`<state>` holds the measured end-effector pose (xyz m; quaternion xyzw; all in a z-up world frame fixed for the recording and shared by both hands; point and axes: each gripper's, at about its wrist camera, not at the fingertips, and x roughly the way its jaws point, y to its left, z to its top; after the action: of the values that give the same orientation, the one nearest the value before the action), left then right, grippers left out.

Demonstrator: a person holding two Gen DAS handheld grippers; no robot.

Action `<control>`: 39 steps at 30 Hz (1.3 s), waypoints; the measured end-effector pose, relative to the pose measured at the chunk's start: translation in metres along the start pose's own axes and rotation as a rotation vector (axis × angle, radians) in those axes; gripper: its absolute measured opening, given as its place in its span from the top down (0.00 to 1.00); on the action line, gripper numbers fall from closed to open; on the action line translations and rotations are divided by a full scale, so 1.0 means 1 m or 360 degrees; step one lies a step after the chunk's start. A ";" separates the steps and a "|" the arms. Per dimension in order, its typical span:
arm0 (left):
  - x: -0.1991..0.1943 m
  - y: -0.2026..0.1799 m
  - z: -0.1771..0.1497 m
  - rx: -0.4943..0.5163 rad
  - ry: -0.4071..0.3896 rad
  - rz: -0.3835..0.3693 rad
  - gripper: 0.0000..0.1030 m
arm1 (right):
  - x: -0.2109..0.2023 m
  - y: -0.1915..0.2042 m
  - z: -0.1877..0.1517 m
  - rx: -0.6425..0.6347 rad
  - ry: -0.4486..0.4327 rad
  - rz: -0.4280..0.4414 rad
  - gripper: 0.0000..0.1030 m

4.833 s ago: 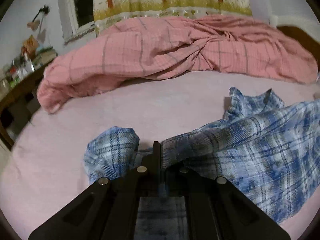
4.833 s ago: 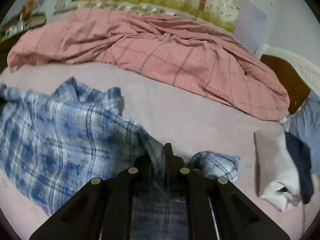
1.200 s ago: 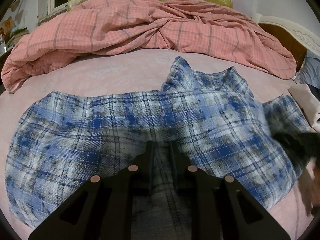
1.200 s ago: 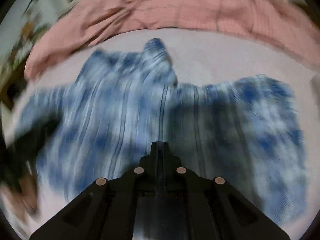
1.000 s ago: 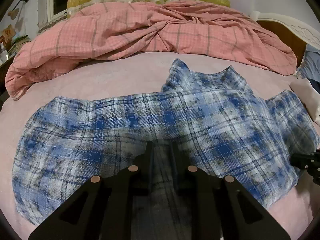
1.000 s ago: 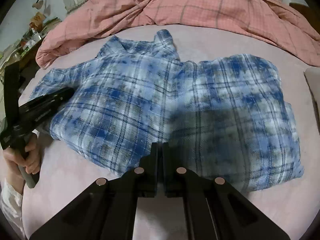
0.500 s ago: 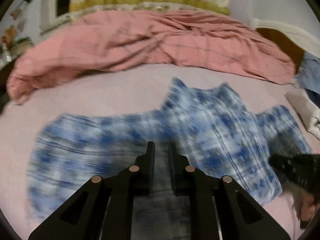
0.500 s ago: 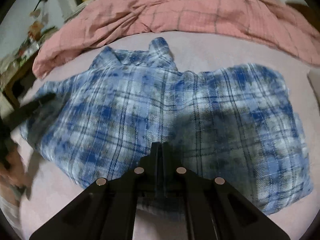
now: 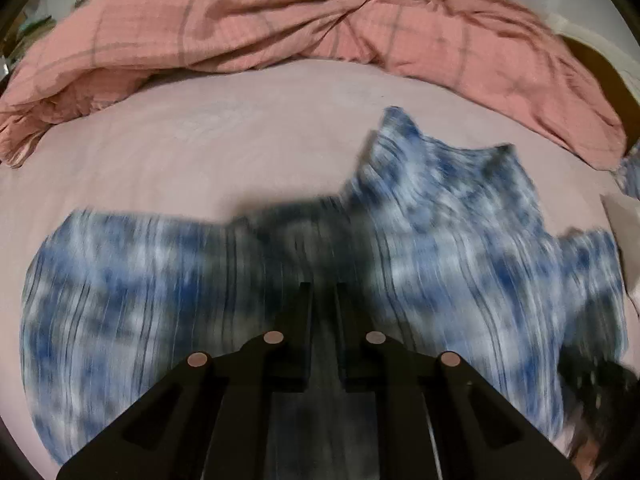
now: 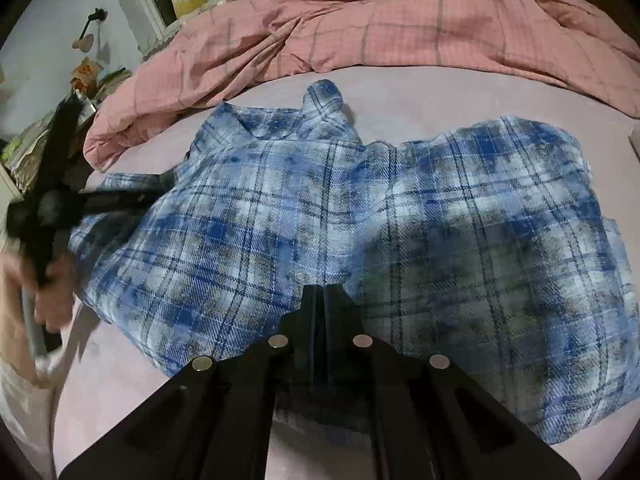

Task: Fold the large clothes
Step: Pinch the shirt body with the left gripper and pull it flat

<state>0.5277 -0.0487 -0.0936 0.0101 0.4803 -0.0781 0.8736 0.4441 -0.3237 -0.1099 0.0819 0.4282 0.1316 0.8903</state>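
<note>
A blue and white plaid shirt (image 10: 400,216) lies spread on the pink bed, collar toward the back; it is motion-blurred in the left wrist view (image 9: 440,248). My left gripper (image 9: 322,292) hovers over the shirt's middle, fingers slightly apart with nothing between them; it also shows at the left of the right wrist view (image 10: 120,198), over the shirt's left edge. My right gripper (image 10: 322,292) is shut, just above the shirt's near hem, and it appears as a dark blur at the lower right of the left wrist view (image 9: 600,392).
A crumpled pink checked duvet (image 10: 380,28) lies across the back of the bed. The pink sheet (image 9: 224,136) shows around the shirt. A pale folded item (image 9: 624,236) sits at the right edge. A cluttered shelf (image 10: 48,128) stands at the left.
My left gripper let go of the shirt and is moving fast over it, blurring its view. The right gripper has shifted slightly closer to the shirt's hem.
</note>
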 end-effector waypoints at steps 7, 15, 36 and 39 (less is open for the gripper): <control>-0.065 -0.026 -0.085 0.0194 -0.0061 0.0053 0.90 | 0.000 -0.003 0.000 -0.0020 0.0004 -0.0018 0.96; -0.034 -0.007 -0.094 0.0047 0.0008 0.0006 0.92 | 0.000 0.001 0.001 -0.0016 0.0003 -0.0013 0.96; 0.010 0.011 0.017 -0.0120 -0.0034 0.0016 0.97 | 0.001 0.009 0.000 -0.0062 -0.0012 -0.0101 0.96; -0.022 0.002 -0.004 -0.0075 -0.0083 -0.0071 0.97 | -0.002 0.006 -0.001 -0.0030 -0.0032 -0.0079 0.96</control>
<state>0.5130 -0.0440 -0.0774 -0.0232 0.4593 -0.0866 0.8838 0.4410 -0.3184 -0.1070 0.0644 0.4200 0.1127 0.8982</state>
